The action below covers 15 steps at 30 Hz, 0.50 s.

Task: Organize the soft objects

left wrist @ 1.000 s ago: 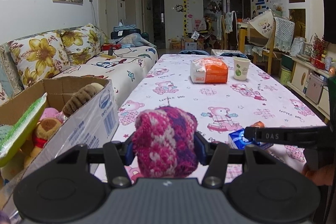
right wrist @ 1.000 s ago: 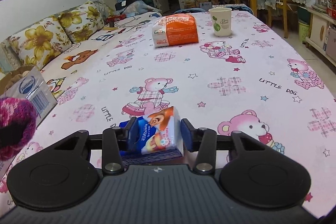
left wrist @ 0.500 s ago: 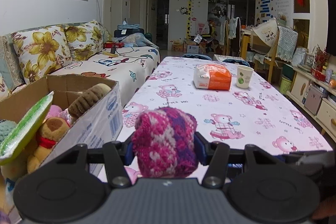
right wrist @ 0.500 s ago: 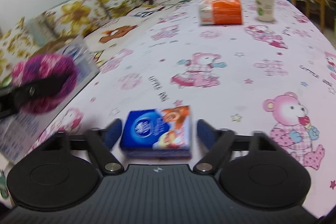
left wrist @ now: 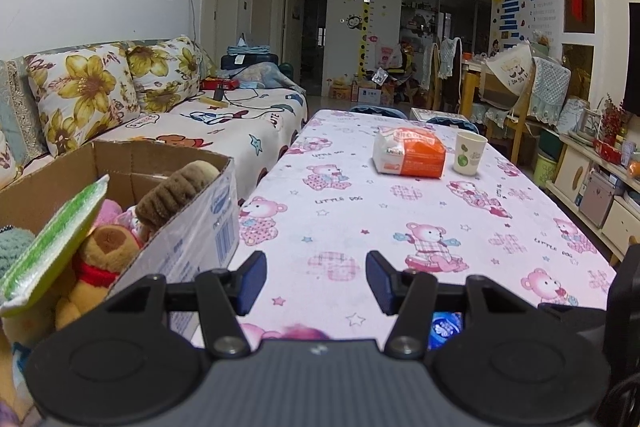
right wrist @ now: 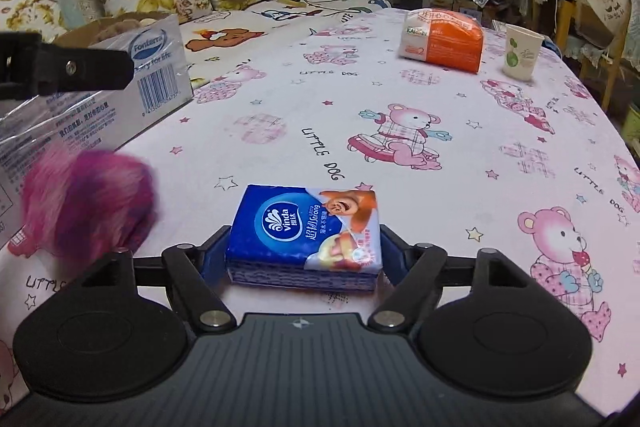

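My left gripper [left wrist: 316, 281] is open and empty above the table. The pink and purple knitted ball [right wrist: 88, 205] is motion-blurred below it, beside the cardboard box [right wrist: 156, 67]; only its top shows in the left wrist view [left wrist: 298, 331]. The box [left wrist: 192, 227] holds several plush toys and a green pad [left wrist: 56, 239]. My right gripper [right wrist: 304, 259] is open, its jaws on either side of a blue Vinda tissue pack [right wrist: 308, 231] lying on the tablecloth [right wrist: 460, 147]. The left gripper's finger [right wrist: 68, 71] shows at the left of the right wrist view.
An orange and white tissue bag [left wrist: 410, 151] and a paper cup [left wrist: 469, 152] stand far down the table. A sofa with flowered cushions [left wrist: 84, 95] runs along the left. Chairs and shelves crowd the right side of the room.
My left gripper opened and let go of the knitted ball, which dropped beside the box. My right gripper opened off the tissue pack, which now lies flat on the table.
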Each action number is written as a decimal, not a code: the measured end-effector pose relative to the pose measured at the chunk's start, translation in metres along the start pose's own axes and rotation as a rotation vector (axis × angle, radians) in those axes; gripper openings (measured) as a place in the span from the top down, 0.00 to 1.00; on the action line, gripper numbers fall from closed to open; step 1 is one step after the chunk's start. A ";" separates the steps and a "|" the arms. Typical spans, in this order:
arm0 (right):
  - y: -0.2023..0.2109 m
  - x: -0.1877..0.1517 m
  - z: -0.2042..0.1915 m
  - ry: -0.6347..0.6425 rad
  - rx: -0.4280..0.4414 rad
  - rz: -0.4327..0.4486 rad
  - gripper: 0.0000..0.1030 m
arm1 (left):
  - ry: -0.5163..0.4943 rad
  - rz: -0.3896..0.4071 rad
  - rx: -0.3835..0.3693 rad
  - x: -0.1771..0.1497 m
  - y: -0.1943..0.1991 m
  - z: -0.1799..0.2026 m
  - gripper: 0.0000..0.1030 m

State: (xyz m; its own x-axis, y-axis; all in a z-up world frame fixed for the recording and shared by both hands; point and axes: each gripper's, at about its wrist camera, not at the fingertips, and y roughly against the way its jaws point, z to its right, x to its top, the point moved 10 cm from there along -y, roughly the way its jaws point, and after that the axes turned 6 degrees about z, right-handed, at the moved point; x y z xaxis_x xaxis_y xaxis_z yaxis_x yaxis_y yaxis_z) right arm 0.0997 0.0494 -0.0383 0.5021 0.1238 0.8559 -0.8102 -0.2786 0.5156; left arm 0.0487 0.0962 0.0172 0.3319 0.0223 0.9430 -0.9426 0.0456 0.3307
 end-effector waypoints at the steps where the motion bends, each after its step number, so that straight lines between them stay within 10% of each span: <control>1: 0.000 0.000 0.000 0.003 -0.002 -0.001 0.10 | -0.006 -0.004 0.000 -0.001 -0.001 0.001 0.48; 15: 0.025 0.017 0.029 -0.020 -0.059 0.081 0.11 | -0.056 -0.146 -0.034 -0.040 0.008 -0.002 0.35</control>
State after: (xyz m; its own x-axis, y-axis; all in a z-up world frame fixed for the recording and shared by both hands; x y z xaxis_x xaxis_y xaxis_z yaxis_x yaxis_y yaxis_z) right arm 0.0972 0.0173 -0.0118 0.4398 0.0844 0.8941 -0.8644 -0.2303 0.4469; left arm 0.0281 0.0977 -0.0179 0.4624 -0.0426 0.8857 -0.8822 0.0776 0.4643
